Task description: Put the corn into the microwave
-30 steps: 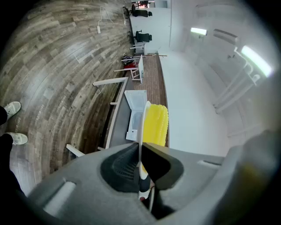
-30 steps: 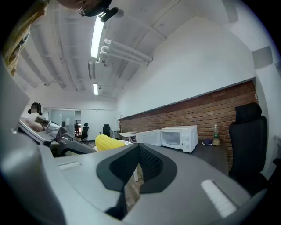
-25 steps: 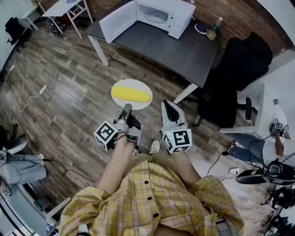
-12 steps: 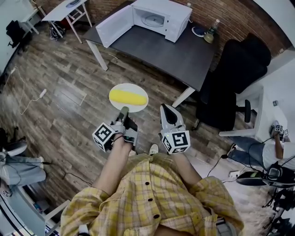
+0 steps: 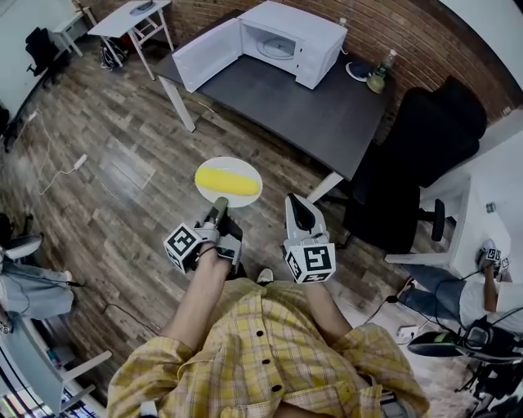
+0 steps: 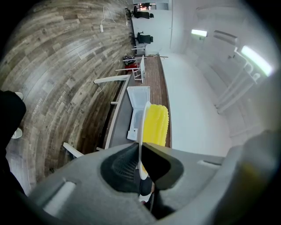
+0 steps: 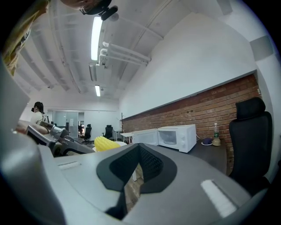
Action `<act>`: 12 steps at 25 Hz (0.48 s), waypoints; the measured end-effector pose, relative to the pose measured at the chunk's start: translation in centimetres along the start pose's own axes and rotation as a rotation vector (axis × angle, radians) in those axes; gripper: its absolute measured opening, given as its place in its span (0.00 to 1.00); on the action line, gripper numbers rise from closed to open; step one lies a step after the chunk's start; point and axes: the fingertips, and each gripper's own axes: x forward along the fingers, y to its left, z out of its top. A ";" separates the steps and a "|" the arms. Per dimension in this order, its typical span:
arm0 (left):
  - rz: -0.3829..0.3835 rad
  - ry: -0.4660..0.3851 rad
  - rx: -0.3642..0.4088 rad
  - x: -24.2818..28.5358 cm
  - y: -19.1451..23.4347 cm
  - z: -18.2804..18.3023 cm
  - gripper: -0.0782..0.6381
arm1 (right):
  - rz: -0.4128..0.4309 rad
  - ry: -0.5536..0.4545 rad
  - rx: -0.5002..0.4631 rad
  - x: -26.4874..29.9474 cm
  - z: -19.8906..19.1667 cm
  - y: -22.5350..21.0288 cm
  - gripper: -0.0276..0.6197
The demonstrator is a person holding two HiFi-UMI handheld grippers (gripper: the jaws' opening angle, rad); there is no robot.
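A yellow corn cob [image 5: 230, 180] lies on a small white plate [image 5: 211, 190] held out over the wooden floor. My left gripper [image 5: 219, 206] is shut on the plate's near rim; in the left gripper view the plate [image 6: 142, 127] stands edge-on between the jaws with the corn [image 6: 156, 125] beside it. My right gripper [image 5: 297, 208] hangs just to the right of the plate, shut and holding nothing. The white microwave [image 5: 282, 41] stands with its door [image 5: 207, 54] swung open on the dark table [image 5: 327, 106] ahead. The microwave [image 7: 178, 136] and the corn [image 7: 105, 143] also show in the right gripper view.
A black office chair [image 5: 413, 155] stands right of the table. A bottle [image 5: 379, 73] and a dark dish [image 5: 357, 71] sit at the table's far right. A small white table [image 5: 131, 18] is at the back left. Another person [image 5: 478, 282] sits at far right.
The table and microwave have shifted in the head view as I moved across the floor. Both grippers and the plate with the corn sit a little lower in the picture; the grip is unchanged.
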 end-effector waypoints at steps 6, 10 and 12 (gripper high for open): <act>-0.006 -0.005 -0.020 2.8 -0.6 0.5 0.13 | 0.013 0.009 -0.013 2.9 -0.3 -1.8 0.05; -0.033 0.016 -0.029 6.0 -0.8 2.2 0.13 | 0.010 0.025 0.003 6.3 -1.2 -3.1 0.05; -0.039 0.030 -0.036 8.3 -1.3 3.2 0.13 | 0.001 0.029 0.007 8.7 -1.3 -4.0 0.05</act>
